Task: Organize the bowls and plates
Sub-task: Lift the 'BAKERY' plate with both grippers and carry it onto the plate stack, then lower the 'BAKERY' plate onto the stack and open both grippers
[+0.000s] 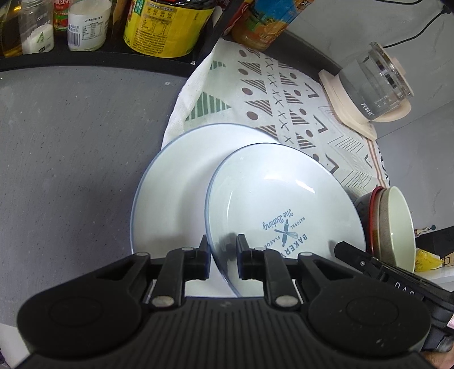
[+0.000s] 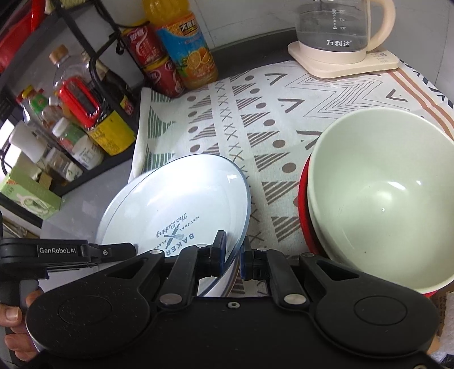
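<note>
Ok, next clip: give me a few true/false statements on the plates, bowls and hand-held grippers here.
1. Both hand-held grippers, left and right, clamp the printed plate. True.
2. The printed plate lies flat on the cloth. False: it is tilted, overlapping a second plate.
3. The green bowl sits nested in a red bowl. True.
4. The kettle stands inside the black rack. False: it stands on its base on the patterned cloth.

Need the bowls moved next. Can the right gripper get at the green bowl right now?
Probably not yet: the right gripper is shut on the printed plate. The green bowl sits uncovered beside it.
</note>
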`<action>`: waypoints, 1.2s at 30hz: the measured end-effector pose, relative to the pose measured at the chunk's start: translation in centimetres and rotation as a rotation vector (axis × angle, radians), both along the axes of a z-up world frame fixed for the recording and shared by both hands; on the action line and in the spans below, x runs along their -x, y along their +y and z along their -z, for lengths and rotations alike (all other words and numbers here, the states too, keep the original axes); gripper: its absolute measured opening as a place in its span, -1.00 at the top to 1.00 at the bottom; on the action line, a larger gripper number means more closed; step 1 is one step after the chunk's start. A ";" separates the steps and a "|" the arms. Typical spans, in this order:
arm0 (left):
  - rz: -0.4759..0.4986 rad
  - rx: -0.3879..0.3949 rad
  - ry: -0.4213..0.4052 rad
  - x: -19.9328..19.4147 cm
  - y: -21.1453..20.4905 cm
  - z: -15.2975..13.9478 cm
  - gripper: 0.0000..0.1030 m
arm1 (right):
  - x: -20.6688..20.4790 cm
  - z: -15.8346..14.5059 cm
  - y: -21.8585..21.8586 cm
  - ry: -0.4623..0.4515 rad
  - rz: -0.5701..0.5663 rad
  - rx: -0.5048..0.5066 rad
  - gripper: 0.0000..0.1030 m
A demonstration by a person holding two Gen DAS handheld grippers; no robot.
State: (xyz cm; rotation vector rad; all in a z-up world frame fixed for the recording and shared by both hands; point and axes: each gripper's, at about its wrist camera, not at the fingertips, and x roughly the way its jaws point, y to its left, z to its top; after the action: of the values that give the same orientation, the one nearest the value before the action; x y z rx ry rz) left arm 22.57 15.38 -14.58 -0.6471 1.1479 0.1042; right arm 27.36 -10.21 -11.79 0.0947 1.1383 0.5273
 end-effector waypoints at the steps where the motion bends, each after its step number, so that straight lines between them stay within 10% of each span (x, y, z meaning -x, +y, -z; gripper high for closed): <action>1: 0.000 -0.001 0.004 0.1 0.0 0.1 0.68 | 0.1 0.1 0.1 -0.001 -0.008 0.010 0.81; 17: 0.025 -0.055 0.061 -0.3 -0.1 0.2 0.65 | 0.4 0.6 1.4 -0.058 -0.028 0.069 0.83; 27: -0.011 -0.144 -0.042 0.1 1.1 -3.2 -0.11 | -0.1 0.9 1.9 -0.053 -0.035 0.095 0.79; 36: -0.039 -0.142 -0.012 -0.3 2.4 -1.8 -0.15 | -0.5 1.6 2.3 -0.033 -0.037 0.113 0.73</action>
State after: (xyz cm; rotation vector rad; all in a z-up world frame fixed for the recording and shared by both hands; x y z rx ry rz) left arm 22.88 17.77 -12.80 -0.5433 1.1064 0.2127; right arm 27.89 -7.89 -13.41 -0.0327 1.1367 0.4943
